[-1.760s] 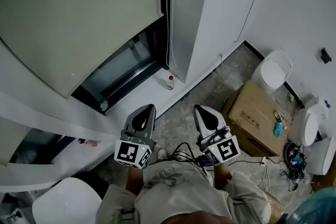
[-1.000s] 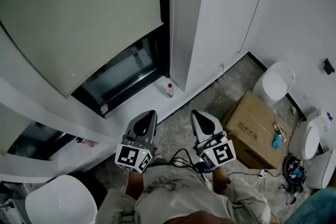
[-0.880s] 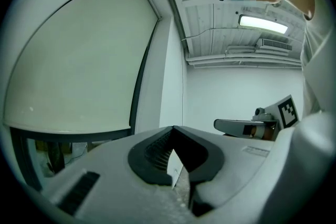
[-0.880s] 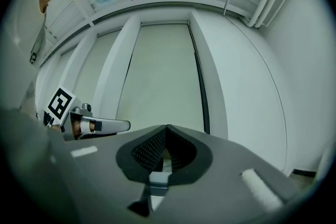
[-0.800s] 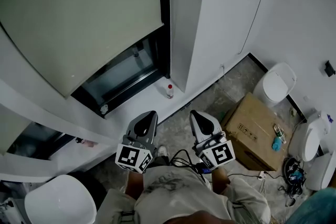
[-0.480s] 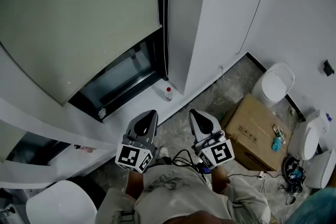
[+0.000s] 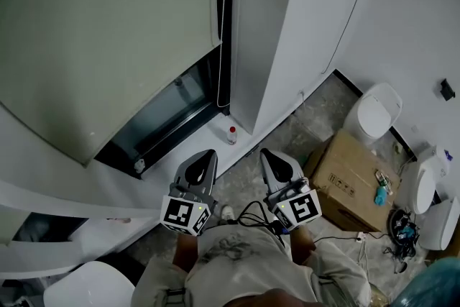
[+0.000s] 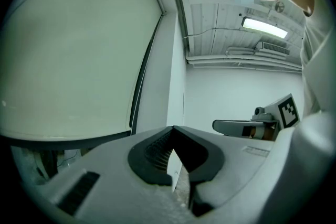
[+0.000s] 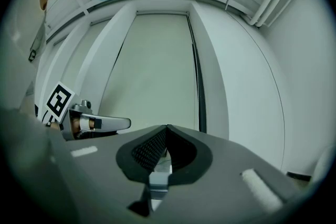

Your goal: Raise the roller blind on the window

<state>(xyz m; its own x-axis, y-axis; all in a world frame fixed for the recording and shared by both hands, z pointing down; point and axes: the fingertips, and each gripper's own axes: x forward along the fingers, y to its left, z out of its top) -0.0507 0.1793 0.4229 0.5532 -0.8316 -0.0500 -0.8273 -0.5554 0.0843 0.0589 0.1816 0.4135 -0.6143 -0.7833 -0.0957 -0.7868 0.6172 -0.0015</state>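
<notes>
The pale grey-green roller blind (image 7: 108, 32) covers most of the window, leaving a strip of dark glass (image 7: 169, 108) bare under its lower edge. Its thin cord (image 7: 224, 25) hangs along the dark frame at the blind's right edge. Both grippers are held level, side by side, short of the window. My left gripper (image 7: 208, 152) is shut with nothing in it, and my right gripper (image 7: 266, 152) is shut and empty too. In the left gripper view the blind (image 8: 68, 50) fills the left beyond the left gripper (image 8: 173, 128). In the right gripper view the blind (image 9: 157, 71) stands straight ahead of the right gripper (image 9: 167, 127).
A small bottle (image 7: 231, 134) stands on the white ledge below the window. A cardboard box (image 7: 350, 172) and white toilet bowls (image 7: 377, 111) sit on the floor at the right. Cables (image 7: 255, 212) hang by my body. A white chair (image 7: 90, 287) is at the lower left.
The window, ledge and bottle have drawn a little nearer to both grippers. Both grippers stay shut and empty. The blind's lower edge hangs where it was.
</notes>
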